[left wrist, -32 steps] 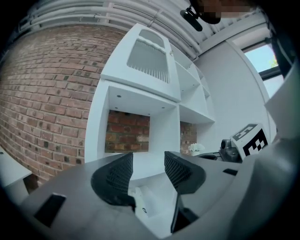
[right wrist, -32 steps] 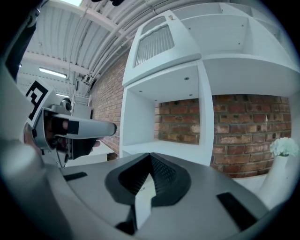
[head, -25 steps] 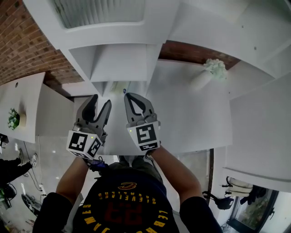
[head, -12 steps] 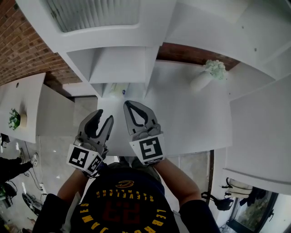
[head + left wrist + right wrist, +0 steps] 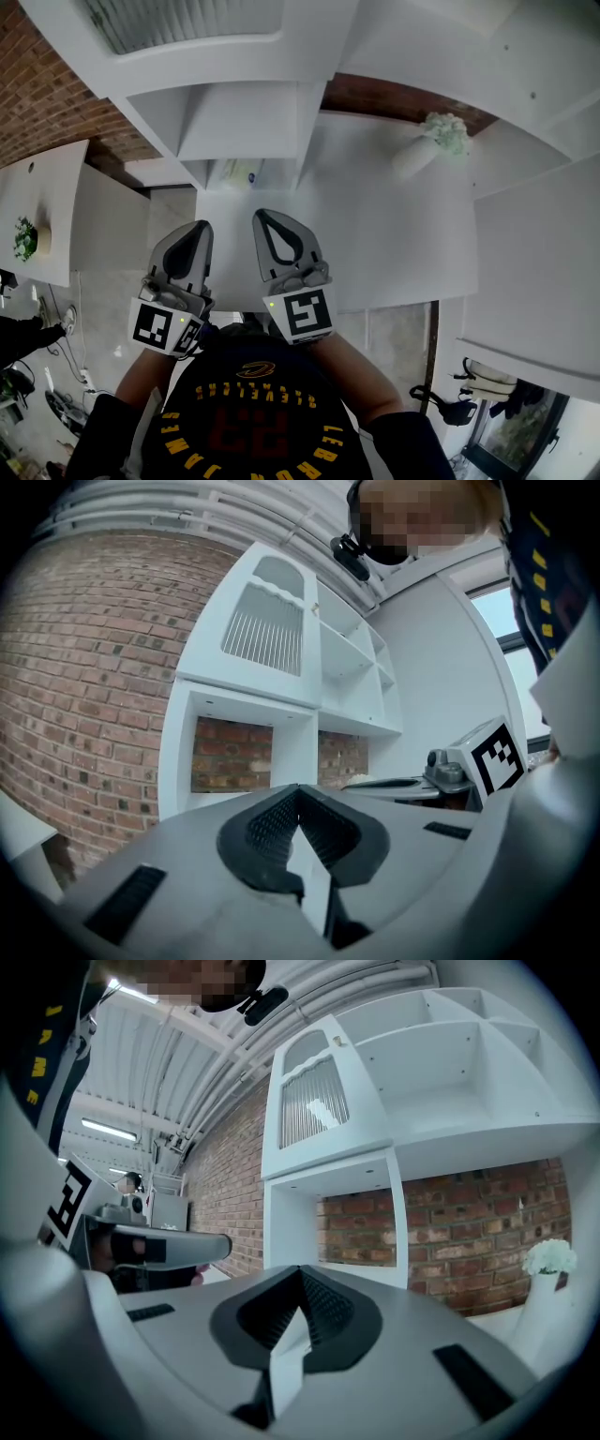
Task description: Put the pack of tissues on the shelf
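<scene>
Head view: we hold the left gripper (image 5: 202,228) and the right gripper (image 5: 258,216) side by side above the white counter (image 5: 394,244), both aimed at the shelf (image 5: 234,117); the pack of tissues (image 5: 242,174) lies in a low compartment of it, ahead of both and touching neither. Left gripper view: our fingers (image 5: 267,825) have just been closing and meet tip to tip, with nothing between. Right gripper view: fingers (image 5: 251,1316) likewise together
</scene>
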### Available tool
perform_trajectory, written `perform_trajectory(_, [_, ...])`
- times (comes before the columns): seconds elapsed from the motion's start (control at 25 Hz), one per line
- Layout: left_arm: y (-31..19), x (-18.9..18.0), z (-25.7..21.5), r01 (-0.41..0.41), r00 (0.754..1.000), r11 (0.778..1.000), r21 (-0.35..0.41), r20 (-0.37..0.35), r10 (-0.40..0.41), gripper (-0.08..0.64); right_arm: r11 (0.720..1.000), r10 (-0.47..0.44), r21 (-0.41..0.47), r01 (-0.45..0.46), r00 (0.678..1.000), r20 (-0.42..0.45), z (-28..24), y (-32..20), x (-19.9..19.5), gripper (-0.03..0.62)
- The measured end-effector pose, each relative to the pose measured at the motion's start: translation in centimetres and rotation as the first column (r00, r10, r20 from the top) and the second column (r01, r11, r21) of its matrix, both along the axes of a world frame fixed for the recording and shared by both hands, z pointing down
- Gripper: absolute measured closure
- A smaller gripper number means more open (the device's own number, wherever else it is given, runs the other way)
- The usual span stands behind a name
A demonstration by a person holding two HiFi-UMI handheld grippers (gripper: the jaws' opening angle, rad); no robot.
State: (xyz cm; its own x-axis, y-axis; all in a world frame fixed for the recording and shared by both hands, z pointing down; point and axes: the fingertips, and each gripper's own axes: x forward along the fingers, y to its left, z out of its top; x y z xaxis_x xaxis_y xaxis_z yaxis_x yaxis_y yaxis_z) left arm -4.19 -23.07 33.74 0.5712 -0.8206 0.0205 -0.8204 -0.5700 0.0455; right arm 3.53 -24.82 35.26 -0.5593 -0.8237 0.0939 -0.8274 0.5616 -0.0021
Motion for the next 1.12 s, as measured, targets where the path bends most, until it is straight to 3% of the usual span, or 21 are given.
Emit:
perform_trajectory(0.28, [-0.1, -0.2, 1.0, 0.000, 1.000, 1.000, -0.021, -0.002, -0.001, 0.557, 1.000, -0.025, 0.005, 0.025, 0.999, -0.043, -0.1, 0.1, 0.0, 0.594])
perform_trajectory(0.48, [-0.1, -0.2, 1.1, -0.005, 1.000, 1.000, -0.027, -0.010, 0.005, 0.557, 1.000, -0.022, -0.004, 0.022, 1.000, -0.010, -0.2, 0.2, -0.1, 0.594])
perform_trajectory(1.12, [0.2, -0.8, 1.4, 0.000, 1.000, 0.999, -0.038, -0.009, 0.000, 0.557, 1.000, -0.030, 0.007, 0.030, 0.999, -0.017, -0.2, 1.1, -0.3, 0.594])
